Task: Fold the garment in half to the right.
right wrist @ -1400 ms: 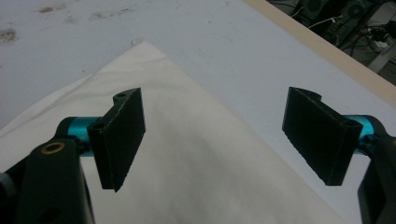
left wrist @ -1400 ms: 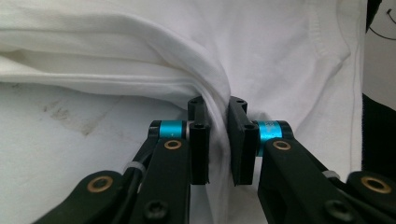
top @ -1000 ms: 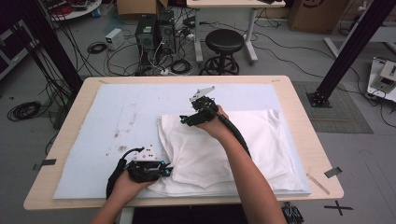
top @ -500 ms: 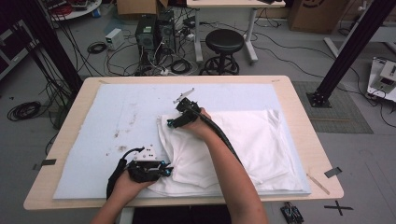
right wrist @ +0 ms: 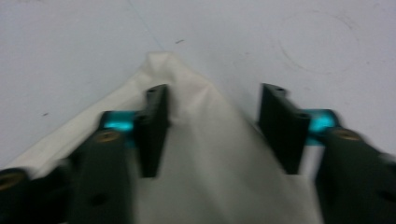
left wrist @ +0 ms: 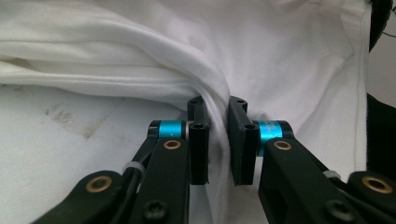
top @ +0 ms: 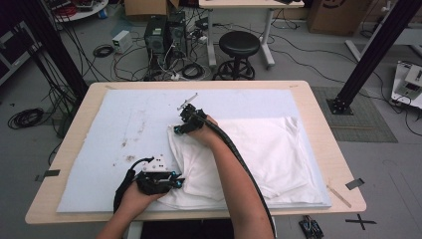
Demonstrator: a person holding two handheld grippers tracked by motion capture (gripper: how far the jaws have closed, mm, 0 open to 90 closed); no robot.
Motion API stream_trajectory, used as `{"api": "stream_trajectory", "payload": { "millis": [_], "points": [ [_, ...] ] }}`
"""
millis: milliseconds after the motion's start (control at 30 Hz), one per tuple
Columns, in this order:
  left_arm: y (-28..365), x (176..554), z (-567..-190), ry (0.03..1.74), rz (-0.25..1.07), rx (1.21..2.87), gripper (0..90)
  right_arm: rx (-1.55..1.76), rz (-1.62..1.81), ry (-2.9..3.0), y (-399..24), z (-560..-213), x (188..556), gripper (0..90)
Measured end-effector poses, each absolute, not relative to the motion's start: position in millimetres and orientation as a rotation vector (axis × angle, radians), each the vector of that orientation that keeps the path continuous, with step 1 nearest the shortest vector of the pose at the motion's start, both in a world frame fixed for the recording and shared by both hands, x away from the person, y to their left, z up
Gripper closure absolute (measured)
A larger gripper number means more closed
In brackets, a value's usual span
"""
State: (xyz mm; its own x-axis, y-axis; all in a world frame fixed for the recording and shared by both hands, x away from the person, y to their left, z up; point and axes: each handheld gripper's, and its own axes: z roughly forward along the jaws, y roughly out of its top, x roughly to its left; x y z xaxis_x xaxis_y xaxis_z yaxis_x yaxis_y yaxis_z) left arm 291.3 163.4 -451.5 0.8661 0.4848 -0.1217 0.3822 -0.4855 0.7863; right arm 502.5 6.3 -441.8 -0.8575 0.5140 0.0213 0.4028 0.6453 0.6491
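A: Where is the white cotton T-shirt (top: 259,154) lying?

B: Spread on the pale blue-white padded mat (top: 129,124) that covers the light wooden table (top: 318,114), on the mat's right half, with its near-left part bunched into folds. The mat left of the cloth carries some brown specks.

A: What is the left gripper (top: 175,180) doing?

B: It sits at the near-left edge of the shirt. In the left gripper view its 2 black jaws are drawn close together on a gathered fold of the white fabric (left wrist: 215,107), pinching it; the fold rises between the pads and fans out above them.

A: And the right gripper (top: 180,128)?

B: It is at the far-left corner of the shirt, arm reaching across the cloth. In the right gripper view, which is blurred, the pointed corner of the fabric (right wrist: 187,93) lies between the 2 jaws. They have just been closing, yet the right jaw is visibly clear of the cloth, so the corner is not pinched.

A: Anything behind the table?

B: A round black stool (top: 240,46) and tangled cables on the grey floor.
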Motion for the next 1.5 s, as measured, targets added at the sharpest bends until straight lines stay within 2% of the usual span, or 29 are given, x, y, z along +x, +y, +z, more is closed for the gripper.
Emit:
{"api": "stream_trajectory", "payload": {
  "millis": [133,167,233,300,533,767,1033,1500],
  "points": [
    [163,291,-451,0.619,0.153,2.141,79.6,0.729,1.015,2.717,8,-441,498,72.8],
    [163,291,-451,0.619,0.153,2.141,79.6,0.729,1.015,2.717,8,-441,498,72.8],
    [163,291,-451,0.623,0.157,2.139,79.6,0.734,1.019,2.725,9,-440,495,84.1],
    [163,290,-451,0.623,0.156,2.139,79.7,0.73,1.014,2.721,8,-440,493,86.4],
    [163,291,-451,0.626,0.146,2.135,79.8,0.718,0.993,2.721,6,-436,488,87.7],
    [163,290,-451,0.63,0.149,2.131,79.7,0.731,1.145,2.655,-8,-417,483,87.8],
    [163,291,-436,0.607,0.086,2.036,80.6,0.721,1.249,2.576,-30,-395,474,87.8],
    [125,299,-406,0.535,0.047,1.994,80.8,0.76,1.298,2.438,-90,-362,465,87.8]
  ]
}}
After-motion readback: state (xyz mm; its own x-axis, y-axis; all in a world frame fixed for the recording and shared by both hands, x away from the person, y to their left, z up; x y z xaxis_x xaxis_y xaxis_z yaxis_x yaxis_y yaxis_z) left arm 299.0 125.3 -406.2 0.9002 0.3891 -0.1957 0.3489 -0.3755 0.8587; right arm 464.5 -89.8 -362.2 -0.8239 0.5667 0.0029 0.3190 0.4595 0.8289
